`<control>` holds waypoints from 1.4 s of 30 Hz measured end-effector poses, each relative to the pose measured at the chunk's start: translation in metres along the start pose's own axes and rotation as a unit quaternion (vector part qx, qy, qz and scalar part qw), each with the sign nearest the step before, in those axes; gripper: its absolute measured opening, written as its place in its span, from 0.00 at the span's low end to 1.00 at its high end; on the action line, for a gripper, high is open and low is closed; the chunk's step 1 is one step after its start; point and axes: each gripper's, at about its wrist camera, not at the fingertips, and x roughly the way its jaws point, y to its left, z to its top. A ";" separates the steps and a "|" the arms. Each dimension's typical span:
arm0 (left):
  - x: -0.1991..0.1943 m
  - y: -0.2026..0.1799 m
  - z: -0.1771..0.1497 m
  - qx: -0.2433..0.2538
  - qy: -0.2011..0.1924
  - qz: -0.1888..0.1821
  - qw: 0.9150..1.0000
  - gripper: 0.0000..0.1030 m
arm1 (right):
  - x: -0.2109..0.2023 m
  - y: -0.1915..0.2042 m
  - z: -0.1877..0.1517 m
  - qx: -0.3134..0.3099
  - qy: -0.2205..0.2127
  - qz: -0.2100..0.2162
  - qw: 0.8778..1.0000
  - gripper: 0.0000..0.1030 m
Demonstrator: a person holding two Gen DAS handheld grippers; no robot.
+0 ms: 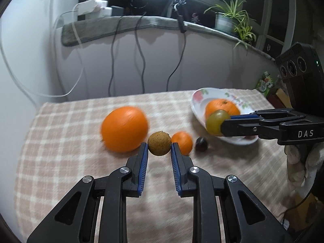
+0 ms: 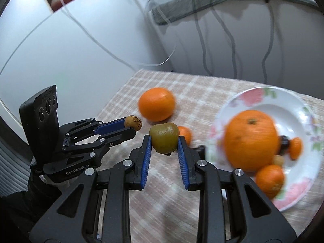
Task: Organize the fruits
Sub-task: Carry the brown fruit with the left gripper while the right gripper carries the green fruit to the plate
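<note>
My left gripper (image 1: 159,146) is shut on a small brown round fruit (image 1: 159,143), held above the checked tablecloth; it also shows in the right wrist view (image 2: 132,123). My right gripper (image 2: 164,144) is shut on a green-brown fruit (image 2: 164,140), seen in the left wrist view (image 1: 216,124) near the plate's edge. A large orange (image 1: 124,128), a small mandarin (image 1: 183,142) and a dark small fruit (image 1: 201,144) lie on the cloth. The flowered white plate (image 2: 303,125) holds a large orange (image 2: 251,139), two small mandarins and other small fruits.
The table with the checked cloth (image 1: 81,141) stands against a white wall with hanging cables (image 1: 141,60). A sill above holds a potted plant (image 1: 228,18) and a lamp. Packages (image 1: 265,83) lie at the table's far right.
</note>
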 end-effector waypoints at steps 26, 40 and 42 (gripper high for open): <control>0.081 -0.062 0.073 0.039 0.018 -0.061 0.997 0.21 | -0.054 -0.112 0.007 0.055 -0.048 -0.117 0.990 0.26; 0.111 -0.062 0.085 0.035 0.038 -0.066 0.997 0.21 | -0.046 -0.137 0.010 0.065 -0.044 -0.132 0.988 0.26; 0.112 -0.060 0.085 0.030 0.040 -0.069 0.996 0.21 | -0.045 -0.138 0.010 0.066 -0.044 -0.131 0.988 0.26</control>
